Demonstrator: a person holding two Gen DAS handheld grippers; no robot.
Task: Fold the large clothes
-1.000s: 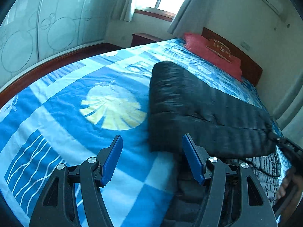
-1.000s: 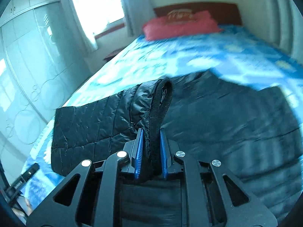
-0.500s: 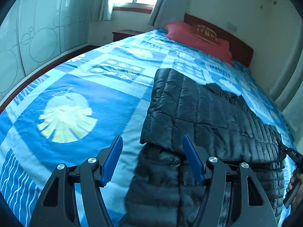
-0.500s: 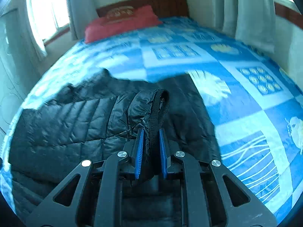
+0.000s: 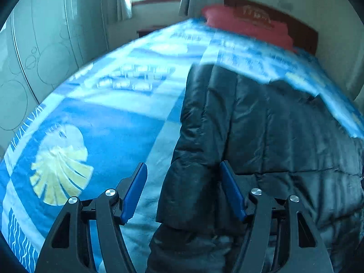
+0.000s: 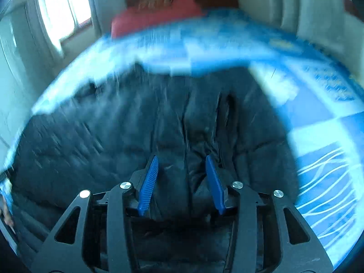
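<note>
While both tongs gape wide, left gripper (image 5: 183,190) and right gripper (image 6: 183,183) hold nothing; the black jacket (image 5: 261,132), lower right, looks once-folded, further folds remaining.

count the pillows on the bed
1: a red pillow lies against the wooden headboard at the far end of the bed, beyond the black jacket. The views are blurred, so another could be hidden.
</note>
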